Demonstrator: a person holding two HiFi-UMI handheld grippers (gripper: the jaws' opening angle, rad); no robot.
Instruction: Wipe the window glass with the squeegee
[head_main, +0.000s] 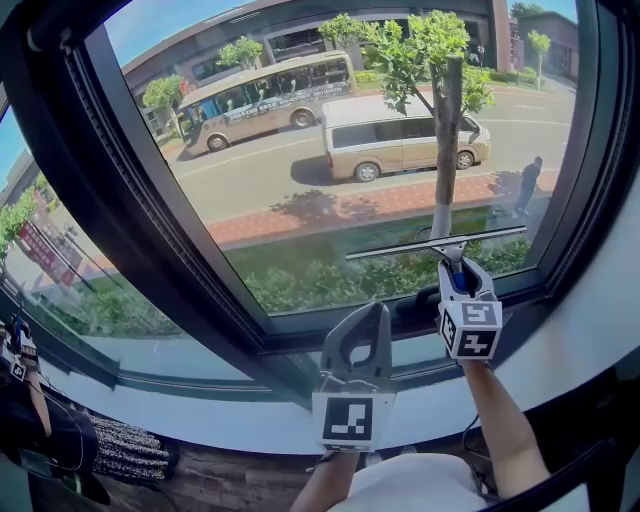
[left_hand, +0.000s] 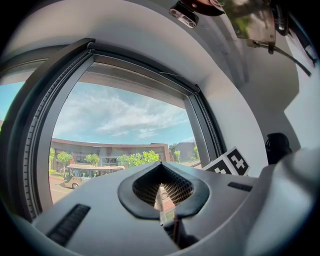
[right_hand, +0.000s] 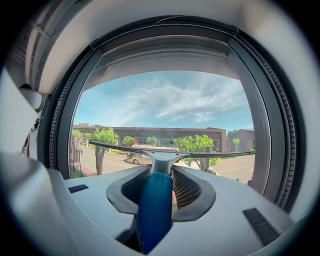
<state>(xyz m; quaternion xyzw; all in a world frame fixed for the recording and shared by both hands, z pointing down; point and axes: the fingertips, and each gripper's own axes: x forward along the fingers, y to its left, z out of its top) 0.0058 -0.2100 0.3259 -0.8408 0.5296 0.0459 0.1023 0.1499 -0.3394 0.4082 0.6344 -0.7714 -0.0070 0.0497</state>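
Head view places the squeegee with the blue handle, grey metal neck and long thin blade (head_main: 440, 241) low on the clear window glass (head_main: 350, 130). The blade is level, just above the dark lower window frame (head_main: 300, 335); we cannot confirm contact with the pane. We read the right gripper (right_hand: 161, 169) as clamped on the blue handle, with neck and blade projecting forward beyond the jaws. The left gripper (head_main: 365, 320) hangs below the frame, jaws together on nothing. We judge the tool light and stiff with a soft blade edge. The smooth round handle may twist in the pads, so we hold it mid-handle, near the neck. The frame sides and the white sill (head_main: 580, 330) bound any stroke. A person (head_main: 40, 430) sits well apart at lower left.
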